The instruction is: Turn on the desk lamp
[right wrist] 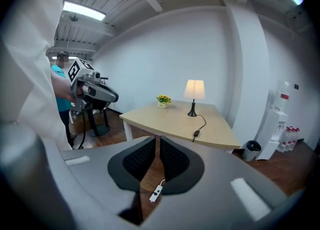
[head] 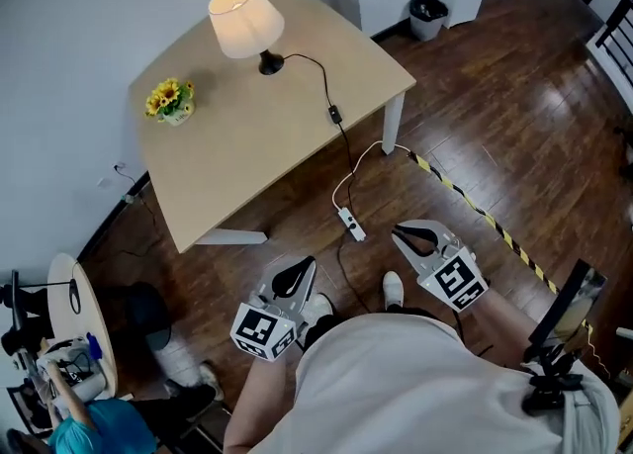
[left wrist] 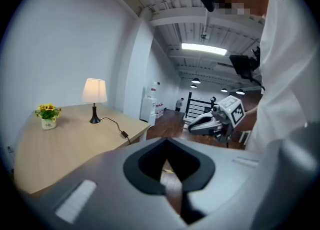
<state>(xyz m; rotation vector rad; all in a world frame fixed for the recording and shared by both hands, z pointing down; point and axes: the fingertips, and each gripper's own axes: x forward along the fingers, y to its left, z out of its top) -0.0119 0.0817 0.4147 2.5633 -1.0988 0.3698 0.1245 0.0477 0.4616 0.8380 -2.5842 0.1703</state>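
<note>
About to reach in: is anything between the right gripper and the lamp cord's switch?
Nothing visible does. Between the right gripper and the switch near the table edge is only floor, with a white power strip lying flat on it.

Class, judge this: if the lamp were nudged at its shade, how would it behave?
The lamp would probably tip: wide shade, thin stem, small dark base. It looks light. Its cord lies slack, so it likely wouldn't hold it back.

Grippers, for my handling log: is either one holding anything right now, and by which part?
Nothing is held. The left gripper and the right gripper are both shut, with nothing between their jaws.
</note>
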